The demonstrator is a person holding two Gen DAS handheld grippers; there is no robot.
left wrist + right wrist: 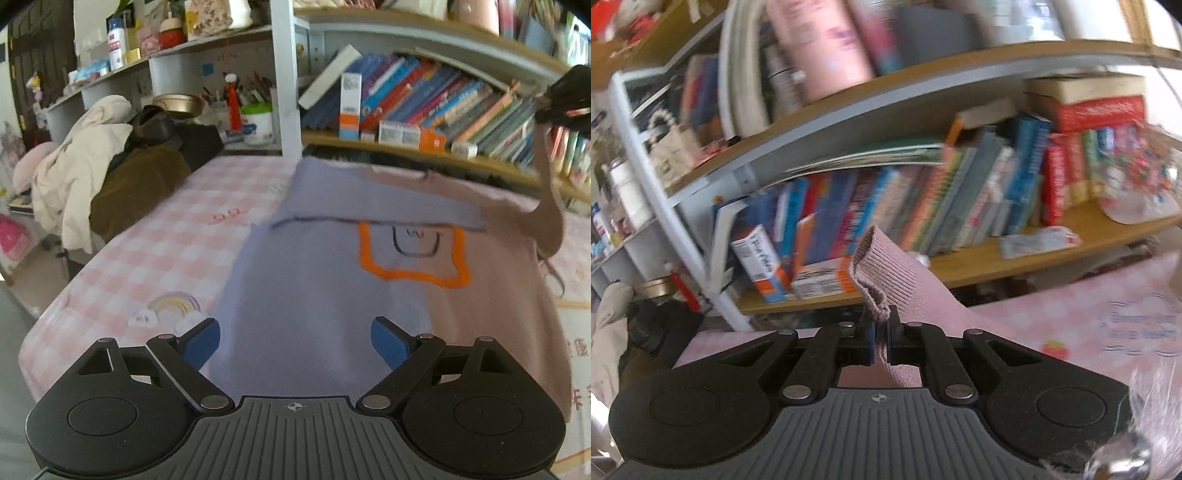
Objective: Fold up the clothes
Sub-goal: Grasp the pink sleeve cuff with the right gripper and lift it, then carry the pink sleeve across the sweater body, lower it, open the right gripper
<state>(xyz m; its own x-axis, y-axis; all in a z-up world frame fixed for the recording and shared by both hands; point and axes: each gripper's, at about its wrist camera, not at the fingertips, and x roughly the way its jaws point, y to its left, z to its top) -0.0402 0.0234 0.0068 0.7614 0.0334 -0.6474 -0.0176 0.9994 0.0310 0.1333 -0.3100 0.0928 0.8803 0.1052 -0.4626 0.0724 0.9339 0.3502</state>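
A two-tone sweater (pixel 332 295), lavender on the left half and dusty pink on the right, lies flat on the pink checked bed (pixel 159 236); it bears an orange outline with a dark drawing. Its lavender sleeve (pixel 369 199) is folded across the chest. My left gripper (pixel 295 343) hovers open over the lavender hem, nothing between its blue pads. My right gripper (pixel 881 341) is shut on the pink sleeve's ribbed cuff (pixel 875 266) and holds it high; from the left wrist view that gripper (pixel 565 99) shows at the upper right with the pink sleeve (pixel 546 206) hanging taut from it.
A bookshelf (pixel 424 144) full of books and small boxes runs behind the bed. A heap of cream and brown clothes (pixel 107 177) sits at the bed's far left corner. The bed's left edge drops to the floor (pixel 22 273).
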